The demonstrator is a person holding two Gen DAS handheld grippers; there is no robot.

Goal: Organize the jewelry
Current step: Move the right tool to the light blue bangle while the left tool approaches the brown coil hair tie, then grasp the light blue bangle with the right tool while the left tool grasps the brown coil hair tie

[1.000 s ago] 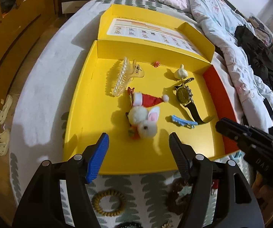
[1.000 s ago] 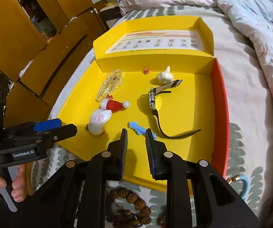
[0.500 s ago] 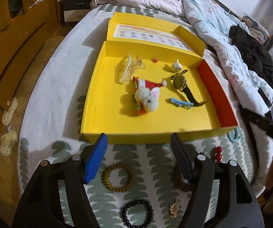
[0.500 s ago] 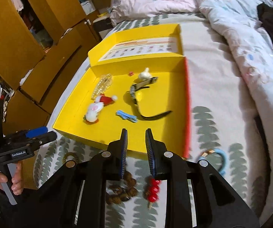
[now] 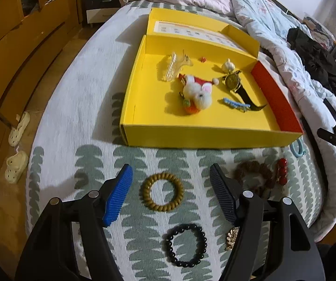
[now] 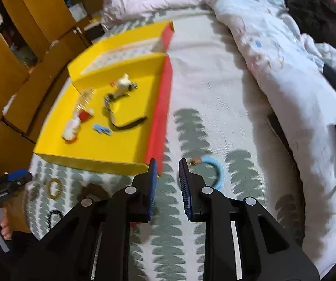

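Presently | left gripper (image 5: 170,193) spread, empty, straddling the tan coil bracelet (image 5: 161,192) on the bedspread near the yellow box (image 5: 214,135) front edge, apparently lining up a pick; right gripper (image 6: 166,185) jaws narrowly parted, empty | bracelet: ridged, round, flat, intact

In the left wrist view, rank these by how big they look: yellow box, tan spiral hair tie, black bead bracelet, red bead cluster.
1. yellow box, by far.
2. tan spiral hair tie and black bead bracelet: about alike; the bracelet lies nearer the camera, so no ranking.
3. red bead cluster, smallest.
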